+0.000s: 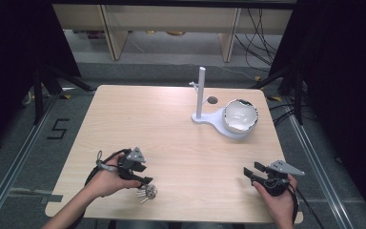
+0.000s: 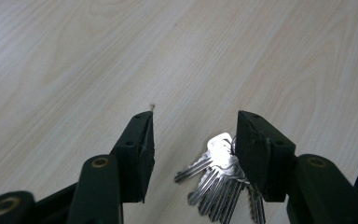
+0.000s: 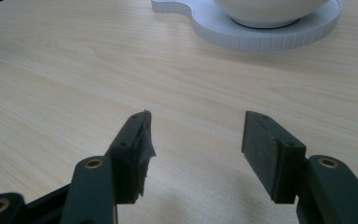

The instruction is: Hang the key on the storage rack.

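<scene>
Silver keys (image 2: 219, 179) fanned flat on pale woodgrain table (image 2: 121, 56), near its front edge.
Lying between jaws of left gripper (image 2: 193, 140), close against one black pad, ungripped; jaws spread wide, holding nothing. Right gripper (image 3: 196, 149) likewise agape and empty over bare wood, facing white ribbed stand (image 3: 270, 35) bearing glossy bowl (image 3: 270, 11).

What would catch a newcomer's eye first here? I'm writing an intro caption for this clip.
Probably the bunch of keys lying on the table near its front edge, with the open left claw poised around it. Next, the white bowl on a white stand at the far right, while the open right claw holds nothing.
</scene>
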